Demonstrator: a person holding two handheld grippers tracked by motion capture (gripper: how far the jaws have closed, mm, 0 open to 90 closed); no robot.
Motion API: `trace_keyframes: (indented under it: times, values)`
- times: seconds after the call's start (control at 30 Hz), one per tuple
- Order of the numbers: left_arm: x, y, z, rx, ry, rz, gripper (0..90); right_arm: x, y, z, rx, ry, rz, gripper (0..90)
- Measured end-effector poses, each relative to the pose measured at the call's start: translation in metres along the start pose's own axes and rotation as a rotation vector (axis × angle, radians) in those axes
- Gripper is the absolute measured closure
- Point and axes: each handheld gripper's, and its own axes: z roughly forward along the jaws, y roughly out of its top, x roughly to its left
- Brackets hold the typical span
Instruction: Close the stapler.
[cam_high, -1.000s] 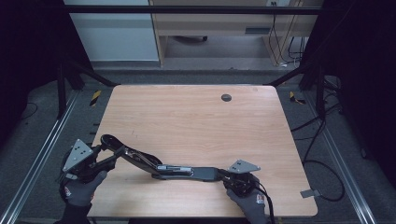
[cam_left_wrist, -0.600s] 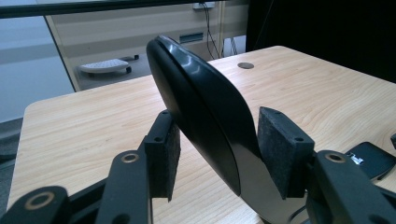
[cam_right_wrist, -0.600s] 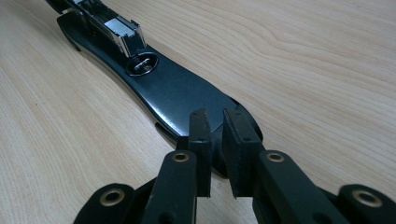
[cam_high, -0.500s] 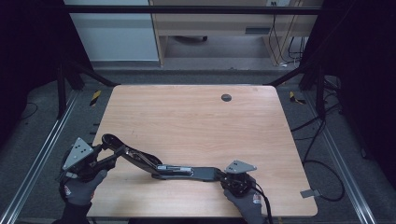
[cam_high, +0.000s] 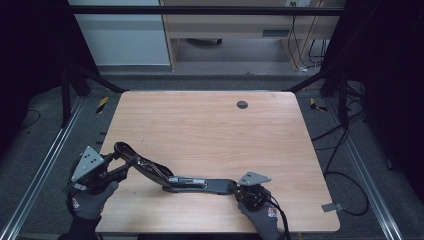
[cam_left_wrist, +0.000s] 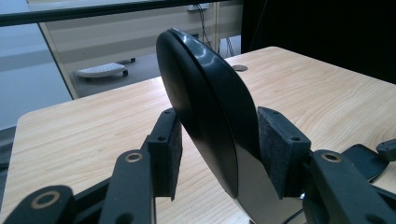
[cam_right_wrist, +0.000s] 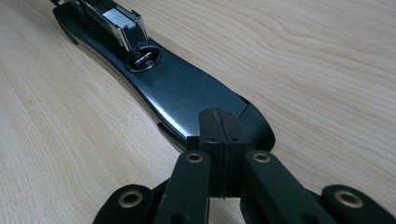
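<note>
Left claw: the left gripper (cam_high: 121, 164) closes around the raised end of the long black plastic-and-metal stapler (cam_high: 200, 184). In the left gripper view its pads (cam_left_wrist: 280, 149) sit against both flanks of that end. The jaws have just been closing in on it.
Stapler by left claw: the rounded black upper arm (cam_left_wrist: 210, 93) stands between the jaws and rises past their tips, tilted.
Left hand: the gloved left hand (cam_high: 90, 202) comes in from the near edge and aims its gripper across the pale wooden table (cam_high: 210, 130), slightly upward.
Stapler look: swung wide open. One glossy black arm slopes up, and the flat black base lies on the wood with a silver metal magazine along it. A round metal anvil shows on the base in the right gripper view (cam_right_wrist: 144, 58).
Right claw: the right gripper (cam_high: 235, 187) has its pads pressed flat together with nothing between them.
Stapler by right claw: the base (cam_right_wrist: 177, 88) stretches straight ahead of the tips. Its rounded near end lies directly under them, and whether they touch it is unclear.
Right hand: the gloved right hand (cam_high: 260, 215) rests low at the near edge and points its gripper down along the base.
</note>
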Motion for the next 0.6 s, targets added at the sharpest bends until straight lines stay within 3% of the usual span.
trace_keyframes:
  times: [0.6]
  values:
    - [-0.017,0.014,0.008,-0.003,-0.025,0.050,53.7,0.002,0.000,0.003,-0.008,0.015,0.000,90.0]
